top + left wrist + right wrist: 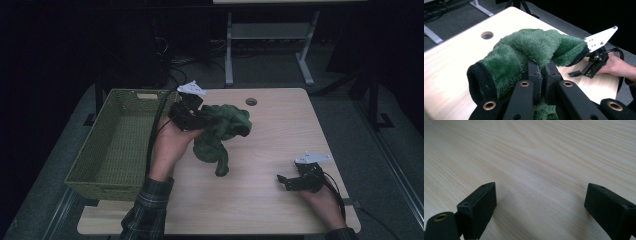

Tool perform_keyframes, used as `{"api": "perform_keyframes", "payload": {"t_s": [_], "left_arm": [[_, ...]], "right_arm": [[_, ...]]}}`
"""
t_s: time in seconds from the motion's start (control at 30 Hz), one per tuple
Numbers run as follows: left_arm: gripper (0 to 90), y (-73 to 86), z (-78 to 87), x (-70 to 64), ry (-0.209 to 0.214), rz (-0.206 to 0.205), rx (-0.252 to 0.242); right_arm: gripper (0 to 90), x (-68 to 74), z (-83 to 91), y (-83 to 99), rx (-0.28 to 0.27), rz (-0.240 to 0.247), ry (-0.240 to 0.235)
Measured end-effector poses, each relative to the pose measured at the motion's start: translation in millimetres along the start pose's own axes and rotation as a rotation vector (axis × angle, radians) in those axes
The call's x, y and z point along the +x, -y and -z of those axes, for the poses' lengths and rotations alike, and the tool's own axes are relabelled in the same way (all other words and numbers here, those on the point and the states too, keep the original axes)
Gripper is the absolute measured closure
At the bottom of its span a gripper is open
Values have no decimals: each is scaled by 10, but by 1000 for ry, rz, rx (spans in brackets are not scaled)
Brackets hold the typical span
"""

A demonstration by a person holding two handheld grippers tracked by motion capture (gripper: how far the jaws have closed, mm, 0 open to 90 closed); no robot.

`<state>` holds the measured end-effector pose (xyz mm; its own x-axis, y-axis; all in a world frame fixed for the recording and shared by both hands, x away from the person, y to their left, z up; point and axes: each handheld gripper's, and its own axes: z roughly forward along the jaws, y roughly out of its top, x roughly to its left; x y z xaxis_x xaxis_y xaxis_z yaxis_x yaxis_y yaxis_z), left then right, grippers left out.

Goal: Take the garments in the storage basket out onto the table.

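Left gripper (197, 120) pinches green fleece (222, 130) near basket (117, 145); right gripper (285, 181) rests wide. Thin bite may slip; dangling tail could snag rim.

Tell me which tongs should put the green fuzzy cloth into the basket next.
Left. The left tongs are already shut on the green fuzzy cloth, right beside the basket. The right tongs sit open and empty on the table's far side.

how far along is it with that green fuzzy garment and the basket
Done: the left gripper has shut on the green garment and lifted most of it off the table. In hand: carrying it, beside the basket. Left: placing it inside, probably. The right gripper rests open.
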<state>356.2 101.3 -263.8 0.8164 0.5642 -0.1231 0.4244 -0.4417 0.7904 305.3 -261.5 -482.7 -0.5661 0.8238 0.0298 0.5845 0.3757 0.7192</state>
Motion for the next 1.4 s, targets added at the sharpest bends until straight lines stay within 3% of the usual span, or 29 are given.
{"api": "perform_keyframes", "payload": {"t_s": [0.27,0.3,0.37,0.5,0.57,0.77,1.07,1.2,1.3,1.4], "left_arm": [[860,129,-420,-132,50,23,22],[860,172,-534,-171,62,23,32],[860,197,-591,-188,66,26,37],[860,359,-877,-219,81,71,45],[860,395,-933,-220,80,76,50],[859,635,-1287,-197,92,122,97],[831,896,-1597,-142,94,125,156],[800,930,-1618,-120,92,107,164],[699,940,-1601,-119,94,100,158],[534,924,-1559,-122,87,93,154]], "right_arm": [[102,1,1,0,1,-2,0],[102,1,0,0,1,-2,0],[102,2,1,0,1,-2,0],[102,1,1,0,1,-1,0],[102,1,1,0,2,-1,0],[102,0,1,1,2,0,0],[102,0,0,1,1,1,1],[102,0,0,1,1,1,1],[102,0,1,1,1,0,1],[102,-1,0,1,1,1,1]]}}
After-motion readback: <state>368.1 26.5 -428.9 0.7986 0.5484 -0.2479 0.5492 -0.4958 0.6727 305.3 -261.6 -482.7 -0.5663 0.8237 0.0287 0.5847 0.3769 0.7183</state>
